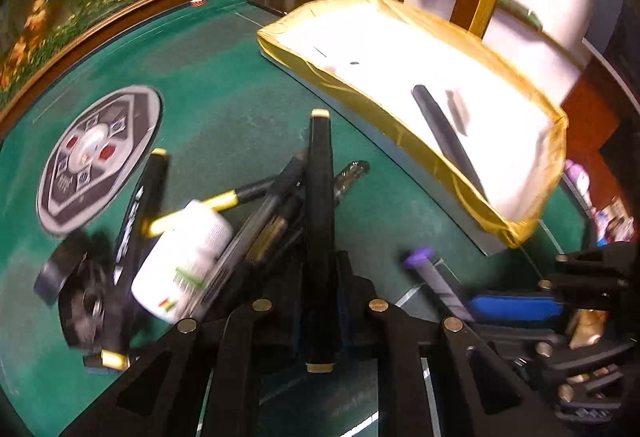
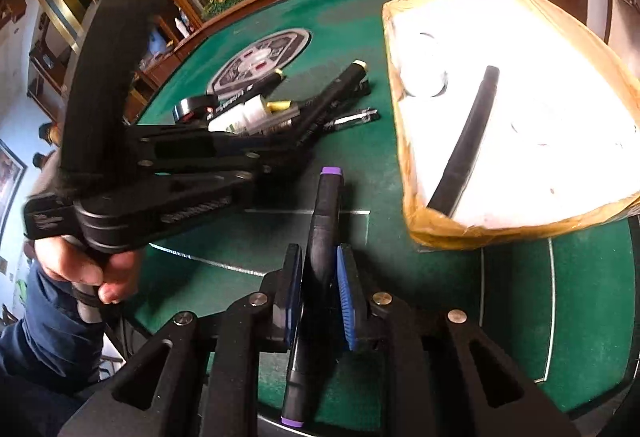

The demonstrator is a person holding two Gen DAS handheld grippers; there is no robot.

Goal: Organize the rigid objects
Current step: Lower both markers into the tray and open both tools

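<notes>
Your right fingers clench a purple-capped marker; the left fingers clench a gold-capped marker. One black stick lies in the box; the pile mid-worktop remains.

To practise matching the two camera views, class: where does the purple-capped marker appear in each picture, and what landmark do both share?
Left wrist view: the purple-capped marker lies low right, gripped by the right gripper.
Right wrist view: it stands bottom centre, clamped between the blue pads.
Shared landmark: the yellow-edged tray, with a long black pen inside, right of the marker.
</notes>
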